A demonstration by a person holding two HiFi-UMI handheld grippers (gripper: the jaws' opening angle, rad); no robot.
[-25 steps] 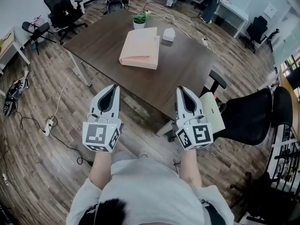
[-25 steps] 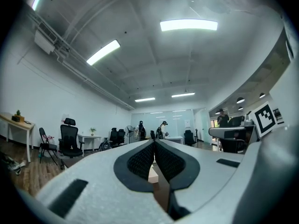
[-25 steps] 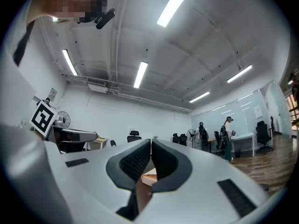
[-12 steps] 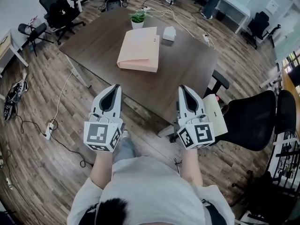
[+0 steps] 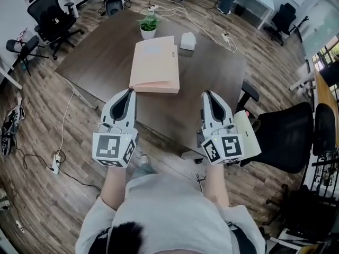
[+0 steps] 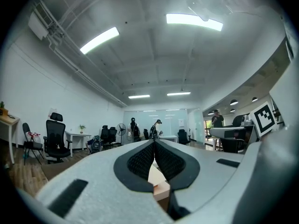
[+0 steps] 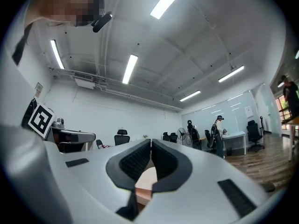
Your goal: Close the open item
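Both claws are clenched on nothing, the left gripper (image 5: 128, 93) and right gripper (image 5: 207, 95) held side by side by the dark table (image 5: 212, 73), where the pink folder (image 5: 154, 65) lies at their twelve o'clock, a potted plant (image 5: 148, 25) at its twelve, a white box (image 5: 187, 40) at its one.

The head view looks steeply down from above the person, onto the left claw (image 5: 128, 92), the right claw (image 5: 206, 94) and the worktop (image 5: 212, 83) farther off. Each claw view looks roughly level along its own jaws, very near them; all three share the pink folder (image 5: 154, 65).
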